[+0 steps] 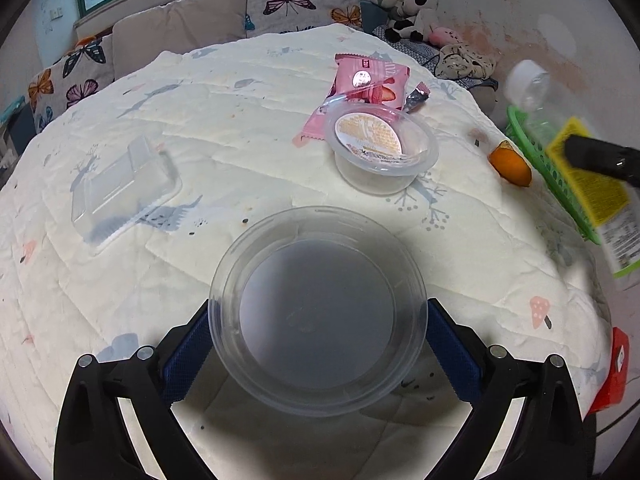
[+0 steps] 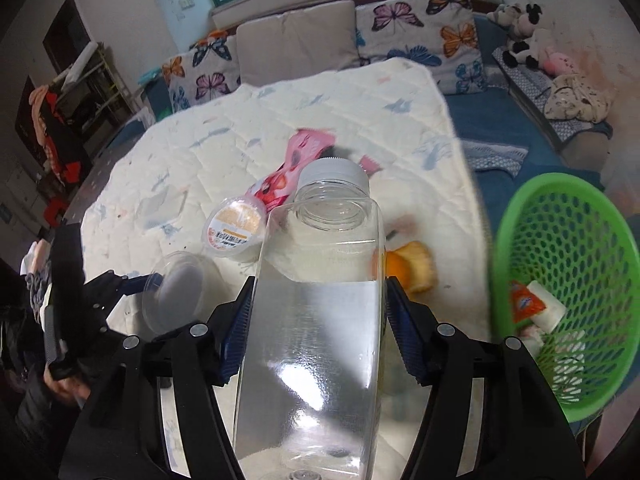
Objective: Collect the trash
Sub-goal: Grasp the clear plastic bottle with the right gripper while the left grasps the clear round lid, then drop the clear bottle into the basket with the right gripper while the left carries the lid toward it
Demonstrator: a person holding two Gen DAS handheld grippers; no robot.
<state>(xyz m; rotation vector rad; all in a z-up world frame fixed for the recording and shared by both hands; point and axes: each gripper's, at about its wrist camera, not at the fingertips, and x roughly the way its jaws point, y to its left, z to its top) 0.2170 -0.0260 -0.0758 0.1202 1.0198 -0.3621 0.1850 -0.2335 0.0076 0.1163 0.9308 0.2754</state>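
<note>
My left gripper (image 1: 318,312) is shut on a clear round plastic lid (image 1: 318,310) and holds it above the quilted table (image 1: 224,128). The lid also shows in the right wrist view (image 2: 178,292). My right gripper (image 2: 318,312) is shut on a clear plastic bottle (image 2: 320,320) with a white cap, left of the green mesh basket (image 2: 560,264). In the left wrist view the bottle (image 1: 536,96) hangs over the basket (image 1: 560,184). On the table lie a pudding cup (image 1: 382,146), a pink wrapper (image 1: 370,84), an orange peel (image 1: 512,164) and a clear tray (image 1: 124,188).
The basket holds some wrappers (image 2: 532,308). A small torn wrapper (image 1: 416,96) lies by the pink one. A red box (image 1: 616,368) sits at the table's right edge. Butterfly cushions (image 1: 296,4) and plush toys (image 1: 408,12) lie behind the table.
</note>
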